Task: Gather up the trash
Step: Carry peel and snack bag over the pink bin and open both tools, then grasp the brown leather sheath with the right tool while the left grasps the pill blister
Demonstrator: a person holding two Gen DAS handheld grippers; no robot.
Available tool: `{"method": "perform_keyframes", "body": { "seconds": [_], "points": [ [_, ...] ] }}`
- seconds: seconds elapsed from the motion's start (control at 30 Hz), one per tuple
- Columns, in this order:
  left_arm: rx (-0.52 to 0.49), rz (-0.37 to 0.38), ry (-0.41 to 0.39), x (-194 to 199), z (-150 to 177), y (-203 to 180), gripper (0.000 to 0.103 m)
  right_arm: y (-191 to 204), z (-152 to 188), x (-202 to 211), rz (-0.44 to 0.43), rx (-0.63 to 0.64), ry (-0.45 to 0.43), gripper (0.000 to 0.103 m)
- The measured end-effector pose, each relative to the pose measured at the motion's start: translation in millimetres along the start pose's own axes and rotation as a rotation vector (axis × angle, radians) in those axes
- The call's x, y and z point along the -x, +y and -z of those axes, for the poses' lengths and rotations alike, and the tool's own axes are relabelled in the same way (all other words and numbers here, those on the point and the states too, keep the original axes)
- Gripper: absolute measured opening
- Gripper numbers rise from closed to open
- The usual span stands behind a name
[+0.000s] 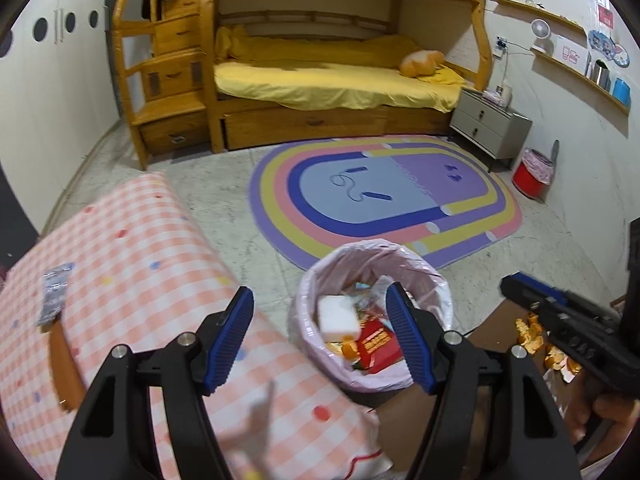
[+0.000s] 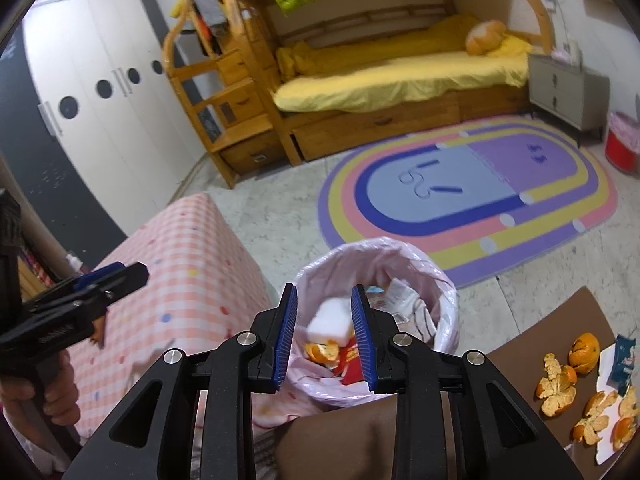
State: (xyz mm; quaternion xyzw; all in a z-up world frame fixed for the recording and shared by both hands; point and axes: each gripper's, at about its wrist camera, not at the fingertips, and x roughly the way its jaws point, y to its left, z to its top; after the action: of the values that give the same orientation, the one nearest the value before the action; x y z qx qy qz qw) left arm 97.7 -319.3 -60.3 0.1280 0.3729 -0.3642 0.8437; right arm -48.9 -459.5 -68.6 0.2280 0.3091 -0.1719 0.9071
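While both grippers hang over the bin, neither holds anything. Going left to right: a small dark wrapper [image 1: 54, 298] lies on the pink checked tablecloth [image 1: 132, 256], far left, well apart from the bin. Left gripper [image 1: 320, 336] has its jaws spread wide, empty, above the table edge and the bin's left rim. The pink-lined trash bin [image 2: 404, 256] stands on the floor between the two tables; inside are a white foam block [image 2: 330, 320], orange peel and a red packet [image 1: 378, 344]. The block looks blurred, so probably mid-drop. Right gripper [image 2: 325, 338] is partly parted, nothing between the pads, centred over the bin opening. Far right, the orange peels [image 2: 558, 384] and a torn wrapper [image 2: 624, 360] sit on the brown table [image 2: 520, 356].

Suggested next step: swing the right gripper to the peels and open wider first. They're flat, so come in low and pinch a raised lobe. Carry over the bin centre before release; the liner rim is floppy.
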Motion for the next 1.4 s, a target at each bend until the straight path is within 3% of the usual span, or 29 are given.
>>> {"method": "perform_keyframes", "body": {
  "seconds": [0.23,0.33,0.57,0.9,1.07,1.4],
  "points": [
    [0.072,-0.072,-0.085,54,16,34,0.072,53,0,25,-0.081,0.101,-0.015,0.032],
    [0.094,-0.133,-0.112,76,29,55,0.075,88,5,23,-0.124,0.165,0.000,0.043],
    [0.189,-0.308,-0.114,113,77,130,0.076,180,22,-9,-0.224,0.313,0.078,0.059],
    [0.425,-0.502,-0.094,126,124,255,0.080,288,54,-76,-0.310,0.535,0.209,0.059],
    [0.446,-0.545,-0.047,106,131,290,0.080,325,66,-109,-0.316,0.621,0.231,0.059],
    [0.464,-0.467,-0.031,88,111,314,0.080,361,86,-151,-0.307,0.722,0.299,0.061]
  ]
}}
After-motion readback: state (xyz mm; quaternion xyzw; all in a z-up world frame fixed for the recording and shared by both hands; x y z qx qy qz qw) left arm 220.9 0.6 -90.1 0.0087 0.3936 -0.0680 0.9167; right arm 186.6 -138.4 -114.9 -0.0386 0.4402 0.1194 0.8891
